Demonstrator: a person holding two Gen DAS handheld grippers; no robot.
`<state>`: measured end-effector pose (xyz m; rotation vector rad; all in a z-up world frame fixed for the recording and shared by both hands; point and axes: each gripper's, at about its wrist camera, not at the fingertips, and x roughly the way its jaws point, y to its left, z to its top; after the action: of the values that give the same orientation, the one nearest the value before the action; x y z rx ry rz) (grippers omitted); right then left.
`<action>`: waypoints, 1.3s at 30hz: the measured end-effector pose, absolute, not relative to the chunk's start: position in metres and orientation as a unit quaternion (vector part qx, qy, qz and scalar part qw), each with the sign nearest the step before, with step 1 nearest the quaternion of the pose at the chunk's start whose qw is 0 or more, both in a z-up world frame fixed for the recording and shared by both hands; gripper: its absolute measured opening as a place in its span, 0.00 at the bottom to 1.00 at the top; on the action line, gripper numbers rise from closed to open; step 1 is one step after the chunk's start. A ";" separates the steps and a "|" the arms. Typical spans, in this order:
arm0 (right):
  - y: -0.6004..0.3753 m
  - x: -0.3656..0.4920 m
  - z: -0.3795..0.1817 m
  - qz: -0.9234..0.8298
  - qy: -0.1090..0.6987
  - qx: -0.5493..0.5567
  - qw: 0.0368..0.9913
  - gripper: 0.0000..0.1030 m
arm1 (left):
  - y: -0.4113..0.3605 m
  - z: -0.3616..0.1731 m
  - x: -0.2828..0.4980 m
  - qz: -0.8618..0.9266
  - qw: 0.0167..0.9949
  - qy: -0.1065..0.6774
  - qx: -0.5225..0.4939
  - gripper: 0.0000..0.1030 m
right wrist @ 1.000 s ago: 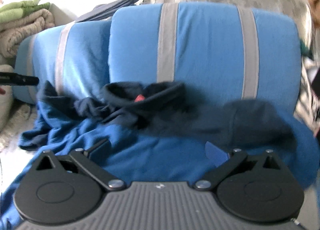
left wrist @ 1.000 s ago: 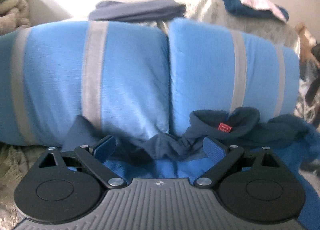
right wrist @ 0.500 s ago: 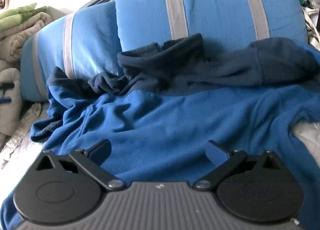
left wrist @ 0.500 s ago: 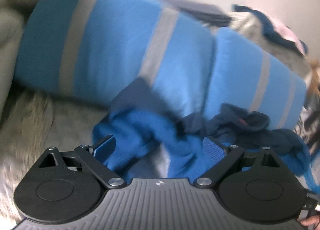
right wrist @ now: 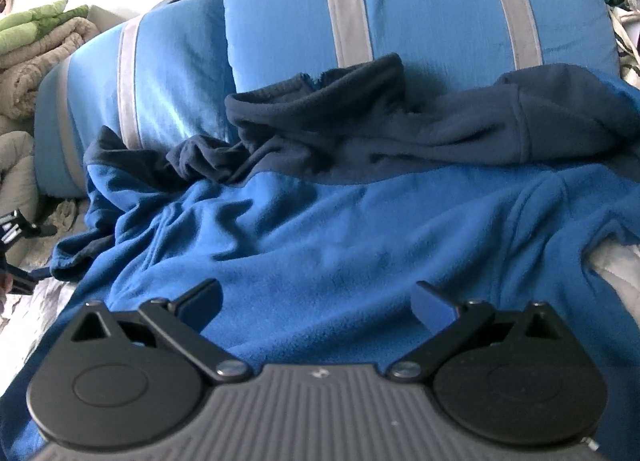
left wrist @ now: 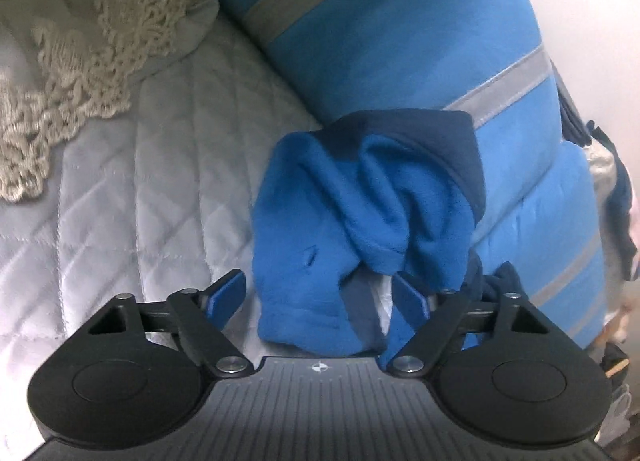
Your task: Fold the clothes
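A blue fleece top (right wrist: 340, 245) with a navy collar and shoulders (right wrist: 320, 101) lies spread on the bed against two pillows. Its bunched left sleeve (left wrist: 320, 229), blue with a navy cuff, lies on the quilt in the left wrist view. My left gripper (left wrist: 318, 295) straddles that sleeve. Its jaws are closing with the fabric between them, and a small gap still shows at the left pad (left wrist: 228, 293). My right gripper (right wrist: 316, 299) stands open low over the top's blue body, with nothing pinched.
Two blue pillows with grey stripes (right wrist: 420, 9) (left wrist: 400, 33) back the garment. A grey quilted bedspread (left wrist: 120, 181) with a lace cloth (left wrist: 80, 73) spreads to the left. Folded green and beige blankets (right wrist: 44, 37) are stacked at the far left.
My left gripper swung left and down to the sleeve, rolling as it went, and its jaws narrowed around the fabric. My right gripper sank closer to the blue body, then held still.
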<state>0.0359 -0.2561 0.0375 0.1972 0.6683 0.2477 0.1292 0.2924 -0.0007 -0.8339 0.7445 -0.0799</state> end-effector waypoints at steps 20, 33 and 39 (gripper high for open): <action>-0.261 0.042 0.028 0.113 0.339 0.101 0.928 1.00 | 0.247 0.095 0.083 0.028 0.926 0.351 0.139 0.22; -0.248 0.031 0.026 0.099 0.320 0.039 0.942 1.00 | 0.221 0.086 0.006 0.050 0.847 0.280 0.449 0.22; -0.247 0.032 0.026 0.089 0.319 0.019 0.943 1.00 | 0.174 0.034 -0.053 0.004 0.807 0.285 0.517 0.22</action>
<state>0.0322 -0.2465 0.0256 0.0390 0.6507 0.1821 -0.0532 0.1739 0.0338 1.1061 0.6106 0.0093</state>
